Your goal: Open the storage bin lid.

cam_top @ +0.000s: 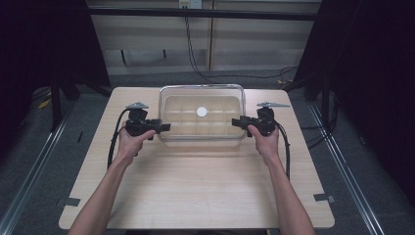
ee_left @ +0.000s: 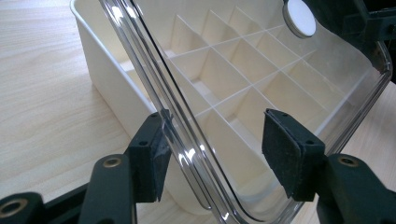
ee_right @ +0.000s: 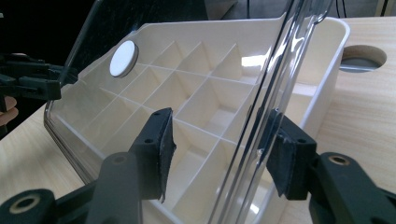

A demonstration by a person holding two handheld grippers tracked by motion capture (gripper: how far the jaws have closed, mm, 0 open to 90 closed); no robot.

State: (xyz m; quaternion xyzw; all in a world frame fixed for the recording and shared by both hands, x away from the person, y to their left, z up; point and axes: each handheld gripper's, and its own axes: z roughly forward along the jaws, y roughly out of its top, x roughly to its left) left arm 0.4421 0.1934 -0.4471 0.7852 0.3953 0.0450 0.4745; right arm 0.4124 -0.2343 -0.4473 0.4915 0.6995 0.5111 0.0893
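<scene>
I hold a gripper in each hand over the wooden table (cam_top: 195, 196); between them sits a white compartment box (cam_top: 202, 121), towards the far edge of the table and midway across it, its inside split by thin walls into a grid of cells; a clear plastic lid (cam_top: 201, 89) lies over it, with a round white disc (cam_top: 201, 111) at its middle.

My left gripper (cam_top: 164, 127) reaches the lid's left edge; in the left gripper view its jaws stand spread, one pad outside the clear rim and touching it, the other pad well inside over the cells, so the rim (ee_left: 177, 135) runs between them without being squeezed.

My right gripper (cam_top: 237, 122) meets the lid's right edge; in the right gripper view its jaws are likewise spread, the rim (ee_right: 261, 116) passing between the pads, close against the right-hand one; the lid looks tilted above the box there, though I cannot tell how far it is lifted.
</scene>
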